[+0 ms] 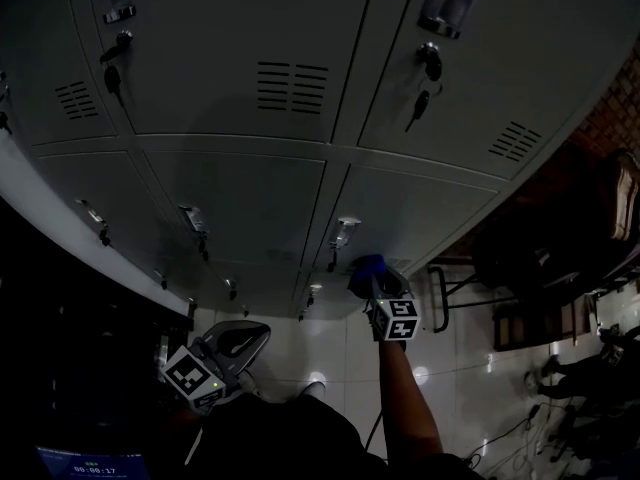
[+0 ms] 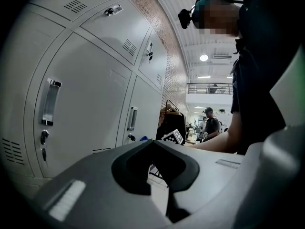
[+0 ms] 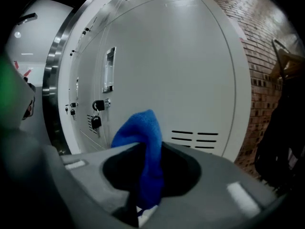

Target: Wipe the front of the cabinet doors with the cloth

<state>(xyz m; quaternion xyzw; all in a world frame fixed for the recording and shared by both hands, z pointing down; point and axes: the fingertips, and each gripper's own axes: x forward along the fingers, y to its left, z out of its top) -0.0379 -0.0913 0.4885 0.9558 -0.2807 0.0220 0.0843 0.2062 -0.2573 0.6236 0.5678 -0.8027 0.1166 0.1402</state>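
Note:
Grey metal locker doors [image 1: 240,203] fill the head view, each with a handle, a lock and vent slots. My right gripper [image 1: 372,283] is shut on a blue cloth [image 1: 366,271], which is held low against a bottom-row door near its handle [image 1: 343,232]. In the right gripper view the cloth [image 3: 145,147] sticks up from between the jaws of the gripper [image 3: 147,185], close to the door [image 3: 181,80] and its vent slots. My left gripper [image 1: 250,340] hangs low by my body, away from the lockers, shut with nothing in it. The left gripper view shows that gripper [image 2: 159,175] facing along the locker row [image 2: 86,104].
Keys hang from locks [image 1: 420,103] on the upper doors. A brick wall [image 1: 610,118] and a dark clothes rack with a chair [image 1: 560,258] stand to the right of the lockers. Below lies pale tiled floor [image 1: 330,353]. A person [image 2: 209,125] stands far off.

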